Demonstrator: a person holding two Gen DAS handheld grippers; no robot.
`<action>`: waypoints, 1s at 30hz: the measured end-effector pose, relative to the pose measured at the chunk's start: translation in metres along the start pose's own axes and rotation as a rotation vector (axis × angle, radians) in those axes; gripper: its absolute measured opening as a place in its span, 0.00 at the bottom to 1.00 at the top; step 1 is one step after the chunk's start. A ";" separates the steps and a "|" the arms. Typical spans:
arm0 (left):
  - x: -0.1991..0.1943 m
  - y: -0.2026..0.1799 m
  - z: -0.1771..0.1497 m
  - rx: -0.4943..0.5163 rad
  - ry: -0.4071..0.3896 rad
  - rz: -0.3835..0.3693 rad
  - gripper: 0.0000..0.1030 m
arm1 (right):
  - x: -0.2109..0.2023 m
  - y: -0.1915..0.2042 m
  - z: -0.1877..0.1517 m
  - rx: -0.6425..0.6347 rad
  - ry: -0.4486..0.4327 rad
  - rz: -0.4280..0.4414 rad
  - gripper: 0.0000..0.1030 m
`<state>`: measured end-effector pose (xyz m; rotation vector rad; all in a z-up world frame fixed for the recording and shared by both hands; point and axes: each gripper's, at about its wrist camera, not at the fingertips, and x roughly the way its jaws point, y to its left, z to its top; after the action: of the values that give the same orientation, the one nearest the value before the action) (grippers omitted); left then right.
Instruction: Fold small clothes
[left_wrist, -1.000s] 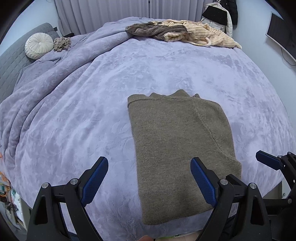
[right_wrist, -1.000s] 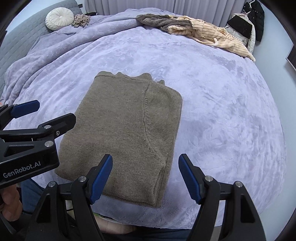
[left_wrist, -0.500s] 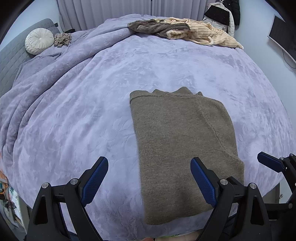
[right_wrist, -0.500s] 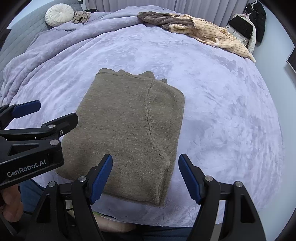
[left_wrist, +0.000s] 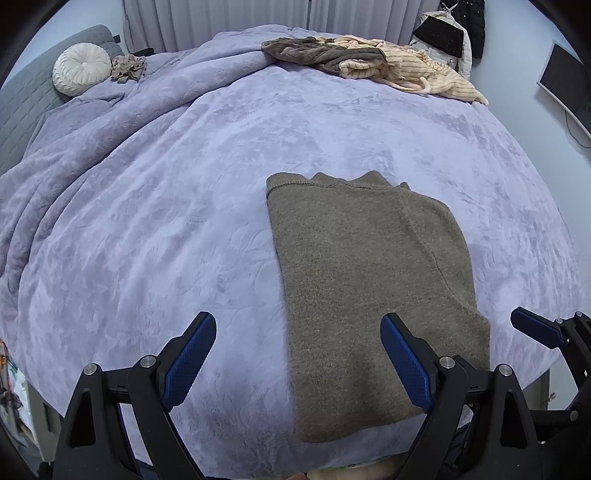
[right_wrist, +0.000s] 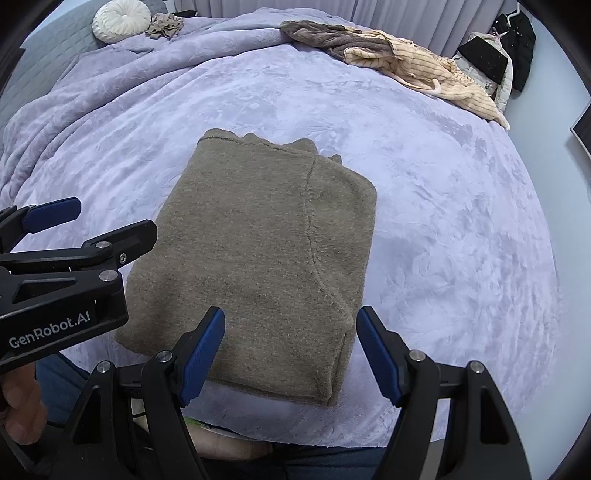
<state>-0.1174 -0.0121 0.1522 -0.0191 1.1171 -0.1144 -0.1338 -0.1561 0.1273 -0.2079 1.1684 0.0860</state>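
Headboard (left_wrist: 22, 107) in grey stands at the far left of the bed, and a round white cushion (left_wrist: 82, 74) leans against it, with a small crumpled beige cloth (left_wrist: 128, 68) just beside the cushion. A lilac blanket (left_wrist: 166, 192) covers the whole bed; it is bunched in long folds on the left and lies smoother toward the middle. The left tool (left_wrist: 298, 358) hangs low over the near edge of the bed with its two blue-padded fingers (left_wrist: 192, 356) wide apart and nothing between them; the left finger is over bare blanket and the right finger is over the near part of the sweater. The olive-brown sweater (right_wrist: 258, 254) lies folded in a rough rectangle on the blanket near the front edge, with its neckline on the far side and a curved seam along its right part. The right tool (right_wrist: 291, 356) hangs over the near right corner of the sweater, its fingers also spread apart and holding nothing. I cannot tell if any pad touches the knit. In the right wrist view a hand (right_wrist: 20, 406) is partly seen at the lower left, gripping the body of the left tool. At the far side of the bed, to the right, a grey-brown garment (right_wrist: 332, 37) and a cream ribbed garment (right_wrist: 424, 70) lie in a loose pile. Dark jackets (right_wrist: 517, 44) hang by the wall at the far right.
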 end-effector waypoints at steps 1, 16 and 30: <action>0.000 0.001 0.000 -0.001 0.000 -0.002 0.88 | 0.000 0.001 0.000 -0.001 0.001 -0.002 0.74; -0.002 0.010 -0.004 -0.024 -0.007 -0.011 0.88 | -0.005 0.011 0.001 -0.006 -0.005 -0.018 0.74; -0.006 0.010 -0.004 -0.016 -0.010 0.000 0.88 | -0.009 0.010 0.002 -0.002 -0.015 -0.006 0.74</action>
<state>-0.1230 -0.0015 0.1552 -0.0343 1.1079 -0.1055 -0.1368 -0.1458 0.1355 -0.2122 1.1527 0.0830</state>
